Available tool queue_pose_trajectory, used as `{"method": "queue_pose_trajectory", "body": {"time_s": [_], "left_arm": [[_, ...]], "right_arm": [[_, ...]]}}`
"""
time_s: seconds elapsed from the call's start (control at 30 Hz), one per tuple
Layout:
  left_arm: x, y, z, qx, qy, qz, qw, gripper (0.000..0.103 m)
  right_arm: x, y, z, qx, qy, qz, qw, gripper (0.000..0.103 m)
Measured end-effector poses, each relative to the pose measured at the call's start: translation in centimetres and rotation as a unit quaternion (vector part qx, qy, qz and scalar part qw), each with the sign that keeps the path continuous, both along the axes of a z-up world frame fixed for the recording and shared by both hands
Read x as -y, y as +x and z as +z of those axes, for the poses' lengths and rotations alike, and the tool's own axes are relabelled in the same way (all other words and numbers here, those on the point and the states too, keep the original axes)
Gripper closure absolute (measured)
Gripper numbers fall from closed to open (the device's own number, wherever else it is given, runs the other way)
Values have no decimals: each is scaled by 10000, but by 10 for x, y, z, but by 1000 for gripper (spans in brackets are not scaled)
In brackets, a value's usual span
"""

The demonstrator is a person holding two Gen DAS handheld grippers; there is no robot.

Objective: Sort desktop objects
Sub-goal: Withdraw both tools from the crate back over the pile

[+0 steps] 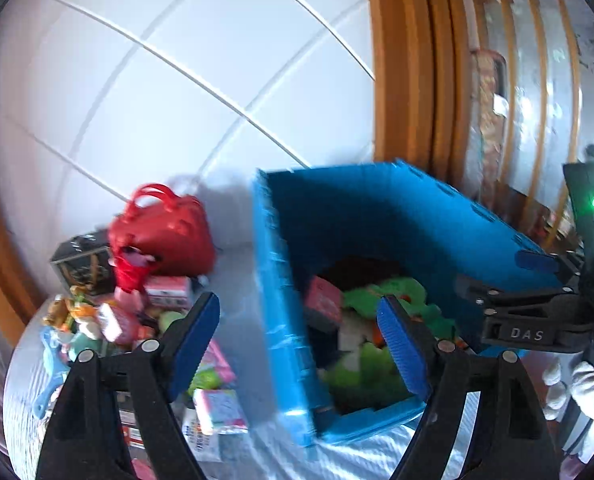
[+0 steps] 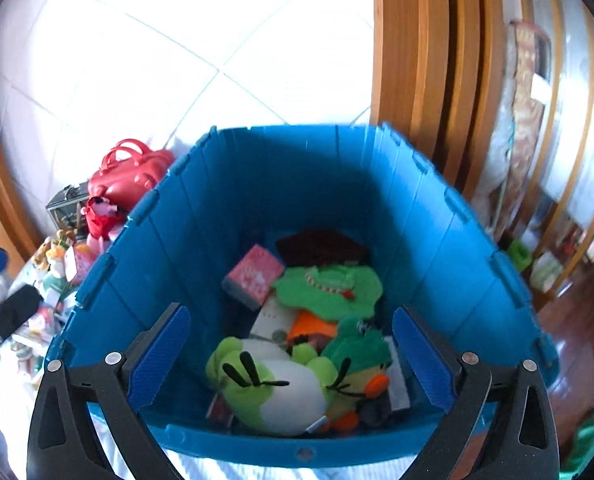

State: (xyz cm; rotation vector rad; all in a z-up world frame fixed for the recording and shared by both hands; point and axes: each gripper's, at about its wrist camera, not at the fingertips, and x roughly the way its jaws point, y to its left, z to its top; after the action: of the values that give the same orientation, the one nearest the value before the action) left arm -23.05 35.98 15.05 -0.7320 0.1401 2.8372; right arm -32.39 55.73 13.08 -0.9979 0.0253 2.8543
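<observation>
A blue plastic bin stands on the white cloth and shows in the left wrist view too. It holds green plush toys, a pink box and a dark brown item. My right gripper is open and empty above the bin's near rim. My left gripper is open and empty over the bin's left wall. The right gripper also shows at the right of the left wrist view.
Left of the bin lies a pile of small toys and boxes, a red handbag and a dark box. White tiled wall behind. Wooden frame and shelves at the right.
</observation>
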Motion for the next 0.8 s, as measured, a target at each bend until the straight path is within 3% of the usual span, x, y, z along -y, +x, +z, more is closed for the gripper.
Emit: {"method": "queue_pose_trajectory", "body": {"time_s": [0.2,0.37,0.57,0.8], "left_arm": [[55,16,-1,-331,92,601,9976,20],[108,28,-18,-457,18,1282,9907,20],[190,42,-45,-361,-47,2247,9738,20],[278,64,-80,-43,-160,3229,9463,19]], "right_arm": [[31,9,7,-376,389,26,9985,0],[74,7,7,-682,662,297,9950,0],[141,1,3,-1083,921,719,9872,0],[225,17,-9,-2006,843,1406,9659,0]]}}
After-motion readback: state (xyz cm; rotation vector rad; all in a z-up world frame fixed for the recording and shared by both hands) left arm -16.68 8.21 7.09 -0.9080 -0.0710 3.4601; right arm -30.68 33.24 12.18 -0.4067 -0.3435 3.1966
